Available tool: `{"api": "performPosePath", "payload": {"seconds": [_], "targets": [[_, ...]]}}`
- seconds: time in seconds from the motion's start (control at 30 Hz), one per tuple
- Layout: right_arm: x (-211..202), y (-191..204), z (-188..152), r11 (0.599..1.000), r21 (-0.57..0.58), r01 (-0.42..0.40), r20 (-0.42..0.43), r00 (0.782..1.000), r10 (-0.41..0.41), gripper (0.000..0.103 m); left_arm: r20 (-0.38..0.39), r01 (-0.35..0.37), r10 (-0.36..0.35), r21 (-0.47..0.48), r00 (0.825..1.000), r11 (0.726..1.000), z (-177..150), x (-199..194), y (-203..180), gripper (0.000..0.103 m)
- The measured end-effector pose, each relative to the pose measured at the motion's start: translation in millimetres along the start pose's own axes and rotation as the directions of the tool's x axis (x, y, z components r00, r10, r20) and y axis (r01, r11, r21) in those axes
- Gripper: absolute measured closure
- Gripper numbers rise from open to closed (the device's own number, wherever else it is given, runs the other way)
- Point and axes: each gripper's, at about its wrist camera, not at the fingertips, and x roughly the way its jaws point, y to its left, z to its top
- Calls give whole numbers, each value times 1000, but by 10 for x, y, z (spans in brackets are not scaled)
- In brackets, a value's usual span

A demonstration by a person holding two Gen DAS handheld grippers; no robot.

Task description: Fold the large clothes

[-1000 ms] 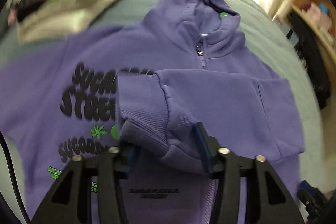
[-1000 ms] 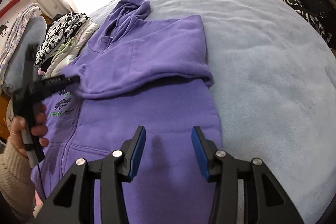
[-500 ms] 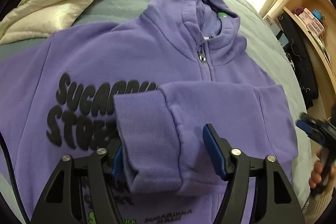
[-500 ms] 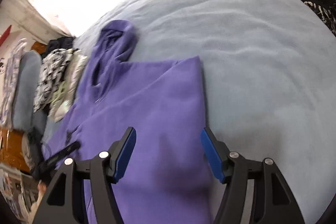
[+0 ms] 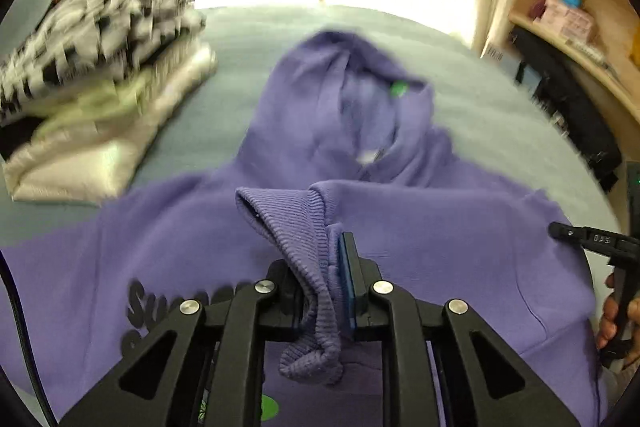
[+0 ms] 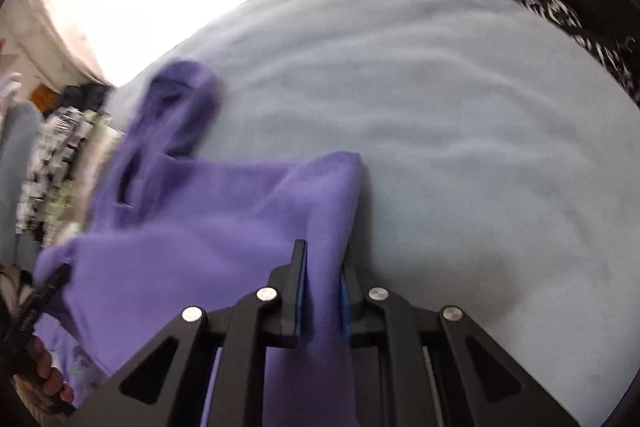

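A purple zip hoodie (image 5: pixel 400 227) with black lettering lies front up on a pale blue bed (image 6: pixel 460 107), hood pointing away. One sleeve is folded across its chest. My left gripper (image 5: pixel 320 283) is shut on the ribbed cuff (image 5: pixel 296 223) of that sleeve and holds it lifted. My right gripper (image 6: pixel 322 291) is shut on the hoodie's folded edge (image 6: pixel 332 211) at the shoulder side. The hoodie (image 6: pixel 200 227) spreads to the left in the right wrist view. The right gripper also shows at the right edge of the left wrist view (image 5: pixel 592 239).
A stack of folded clothes (image 5: pixel 100 87), black-and-white patterned on top and cream below, sits on the bed at the far left. Wooden shelves (image 5: pixel 580 27) with dark items stand to the right. A bright window lies beyond the bed.
Both grippers were open half a second ago and have shut. The left one took the sleeve cuff and lifted it. The right one closed on the hoodie's folded side edge.
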Motion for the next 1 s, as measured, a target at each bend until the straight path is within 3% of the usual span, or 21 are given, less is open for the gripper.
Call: {"api": "performPosePath", "payload": {"seconds": [0.07,0.13,0.17,0.23,0.37,0.53,0.67,0.8,1.0], "targets": [[128,-58,-46,1000,6,16,-41,999,-16,77,-95,-25,23,-16,995,1000,-108,189,77,78],[81,-122,-44,1000,28,15,-52,999,-13,64,-84,-14,11,-41,996,999,-156,155,150,71],[26,-149,-32,999,39,21,-57,998,-19,63,-78,-16,12,-57,997,998,-154,93,188,62],[-129,-143,-29,999,28,39,-30,999,-38,63,-73,-31,25,-80,997,996,-132,-21,241,56],[-437,105,-130,998,-37,55,13,998,-54,63,-20,-92,91,-60,996,994,-106,-397,202,56],[-548,607,-408,990,-124,-64,-34,998,60,63,-47,-50,47,-53,998,997,-149,-533,-119,56],[-419,1071,-660,971,-191,-147,-102,986,129,63,-77,-48,46,-16,996,999,-291,-334,-525,56],[-242,1244,-834,962,-254,-103,-130,989,72,63,-136,-94,95,10,986,996,-463,-91,-670,56],[-353,577,-845,970,-219,104,-32,993,-114,66,-141,-77,74,-17,987,997,-497,-88,-610,55]]}}
